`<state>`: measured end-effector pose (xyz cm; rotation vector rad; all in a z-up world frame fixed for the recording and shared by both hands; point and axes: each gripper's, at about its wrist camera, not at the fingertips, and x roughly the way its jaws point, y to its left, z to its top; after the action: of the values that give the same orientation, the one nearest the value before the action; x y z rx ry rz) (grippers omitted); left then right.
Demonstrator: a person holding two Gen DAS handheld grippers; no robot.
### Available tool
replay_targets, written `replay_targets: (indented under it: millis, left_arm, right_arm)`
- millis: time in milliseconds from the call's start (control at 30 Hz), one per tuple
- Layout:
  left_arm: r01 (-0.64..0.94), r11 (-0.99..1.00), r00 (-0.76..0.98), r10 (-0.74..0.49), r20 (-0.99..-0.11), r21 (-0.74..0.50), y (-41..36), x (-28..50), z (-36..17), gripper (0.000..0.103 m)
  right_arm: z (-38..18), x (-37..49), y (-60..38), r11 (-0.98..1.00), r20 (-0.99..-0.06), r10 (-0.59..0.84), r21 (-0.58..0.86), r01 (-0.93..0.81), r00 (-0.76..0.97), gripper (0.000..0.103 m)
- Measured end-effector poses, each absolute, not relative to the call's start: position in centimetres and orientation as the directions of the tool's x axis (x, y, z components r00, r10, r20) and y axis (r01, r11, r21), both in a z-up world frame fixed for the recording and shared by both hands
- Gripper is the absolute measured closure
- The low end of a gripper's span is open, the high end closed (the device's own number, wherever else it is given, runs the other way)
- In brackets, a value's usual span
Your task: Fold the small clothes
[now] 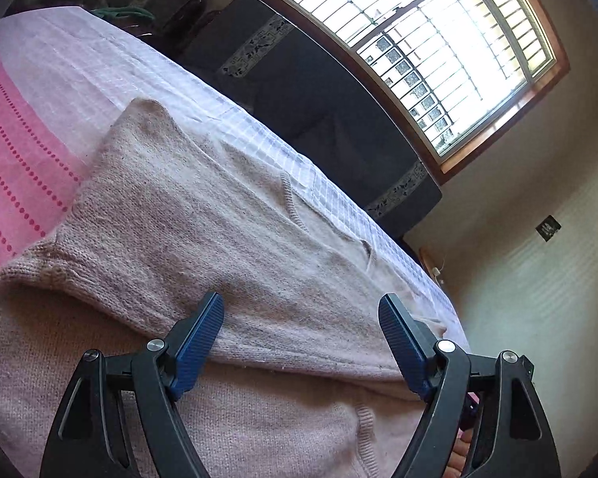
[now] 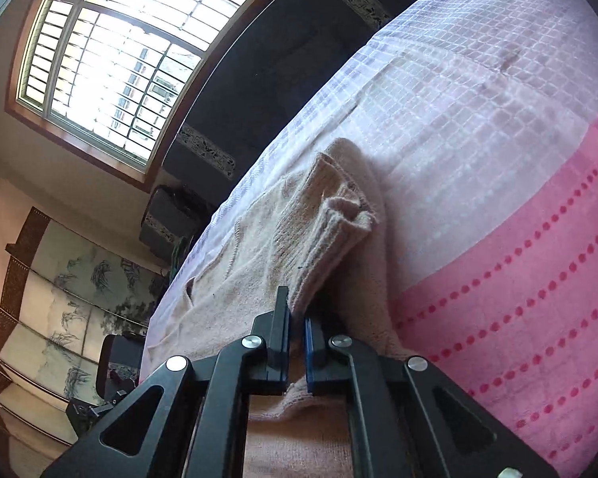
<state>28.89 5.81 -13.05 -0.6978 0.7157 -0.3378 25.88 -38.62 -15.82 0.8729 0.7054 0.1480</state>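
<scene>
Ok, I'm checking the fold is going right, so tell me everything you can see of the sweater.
The sweater is a pale beige-pink knit, fuzzy and a bit pilled, with ribbed edges. It lies mostly flat on the pink and white bedspread, one part folded over the body. The right claw is shut on a bunched fold of it, lifting that fold. The left claw is open just above it, not pinching it.

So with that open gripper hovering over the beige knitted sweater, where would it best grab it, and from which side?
Judging from the left wrist view, the sweater has a folded edge running straight across between the fingers of the open left gripper. That raised edge is probably the best hold: come down from above, one finger each side. The right gripper is already shut on a bunched part.
</scene>
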Motion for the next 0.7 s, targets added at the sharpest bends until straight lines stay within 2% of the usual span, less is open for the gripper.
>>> replay_targets:
  millis: [100, 200, 267, 700]
  left_arm:
    - [0.019, 0.744, 0.730, -0.467, -0.499, -0.668, 6.2, 28.8, -12.9, 0.023]
    - [-0.004, 0.740, 0.733, -0.455, -0.506, -0.672, 6.6, 29.0, -13.2, 0.023]
    - [-0.011, 0.767, 0.734, -0.430, -0.526, -0.642, 6.3, 29.0, -13.0, 0.023]
    - [-0.021, 0.872, 0.715, -0.329, -0.616, -0.490, 3.7, 29.5, -12.2, 0.022]
  right_arm:
    - [-15.6, 25.4, -38.6, 0.625, -0.479, 0.421, 0.768, 0.137, 0.770, 0.098]
    - [-16.5, 26.0, -38.9, 0.640, -0.532, 0.424, 0.749, 0.173, 0.733, 0.098]
    - [-16.8, 26.1, -39.1, 0.626, -0.533, 0.436, 0.759, 0.181, 0.725, 0.099]
    - [-15.1, 26.4, -35.9, 0.826, -0.663, 0.260, 0.529, 0.193, 0.702, 0.099]
